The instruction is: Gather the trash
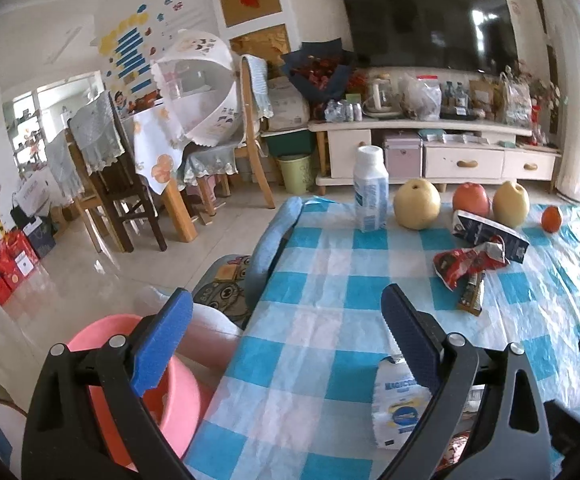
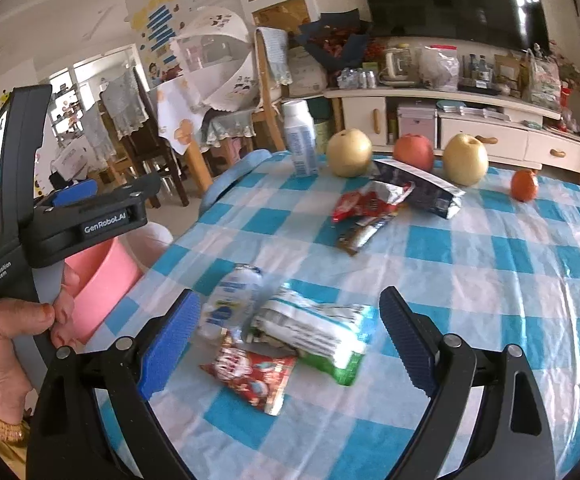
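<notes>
My right gripper [image 2: 290,312] is open and empty, its jaws wide on either side of a green-and-white wrapper [image 2: 322,336] on the checked table. A white-and-blue pouch [image 2: 230,300] and a small red wrapper [image 2: 250,376] lie beside it. Farther back lie a red wrapper [image 2: 366,202], a brown bar wrapper [image 2: 362,234] and a dark snack bag [image 2: 422,186]. My left gripper [image 1: 286,312] is open and empty over the table's left edge, above the pink bin [image 1: 178,392]. The white pouch [image 1: 398,400] lies by its right finger.
A white milk bottle [image 2: 300,140], two pears [image 2: 348,152], an apple [image 2: 414,152] and an orange [image 2: 524,185] stand along the table's far edge. A blue chair back [image 1: 278,240] sits at the table's left side. Dining chairs and a TV cabinet stand behind.
</notes>
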Demonstrator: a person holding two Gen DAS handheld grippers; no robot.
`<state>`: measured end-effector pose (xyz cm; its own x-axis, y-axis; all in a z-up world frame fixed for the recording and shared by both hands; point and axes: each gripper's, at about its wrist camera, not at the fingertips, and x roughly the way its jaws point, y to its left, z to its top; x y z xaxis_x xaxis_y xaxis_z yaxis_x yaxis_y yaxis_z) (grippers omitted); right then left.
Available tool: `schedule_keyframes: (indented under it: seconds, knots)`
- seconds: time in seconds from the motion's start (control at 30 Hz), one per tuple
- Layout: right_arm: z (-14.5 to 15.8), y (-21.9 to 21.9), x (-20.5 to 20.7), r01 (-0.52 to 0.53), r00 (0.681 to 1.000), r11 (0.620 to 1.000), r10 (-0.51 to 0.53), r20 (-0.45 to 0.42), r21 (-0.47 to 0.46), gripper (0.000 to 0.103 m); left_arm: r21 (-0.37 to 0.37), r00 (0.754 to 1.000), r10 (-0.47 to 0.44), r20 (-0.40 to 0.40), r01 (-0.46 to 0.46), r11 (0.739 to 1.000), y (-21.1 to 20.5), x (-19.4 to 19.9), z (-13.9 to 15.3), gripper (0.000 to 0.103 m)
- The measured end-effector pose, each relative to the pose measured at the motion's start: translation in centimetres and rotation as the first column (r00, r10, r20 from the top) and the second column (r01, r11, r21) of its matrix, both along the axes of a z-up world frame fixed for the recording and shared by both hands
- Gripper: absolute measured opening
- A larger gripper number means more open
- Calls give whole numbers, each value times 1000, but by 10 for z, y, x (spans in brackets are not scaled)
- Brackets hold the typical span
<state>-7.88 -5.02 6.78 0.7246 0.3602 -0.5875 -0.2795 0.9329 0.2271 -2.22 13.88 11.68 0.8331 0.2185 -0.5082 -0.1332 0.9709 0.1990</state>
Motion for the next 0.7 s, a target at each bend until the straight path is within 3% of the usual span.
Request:
schedule_keyframes:
  seconds: [0.17,0.37,0.47,0.53,0.7]
  knots:
    - [-5,-30,4,49,999,999,-49,-10,11,90,-15,998,-49,-37,48,999,-15,7,-7,96]
    - [-16,-76,22,119,992,993,-117,-50,26,90,-168,979,-186,-88,169,971,-40,20,-17,95]
    - [-20,-94,34,133,990,991,-131,-59,29,90,-195,959,-260,-110,235,952,-59,30,-24,95]
    - [-24,-108,47,138,988,990,-135,-70,33,90,-173,942,-312,-125,289,941,-73,35,-30,95]
    - [-31,-142,77,139,985,980,-122,-124,140,90,3,854,-458,-246,474,881,-114,61,-52,95]
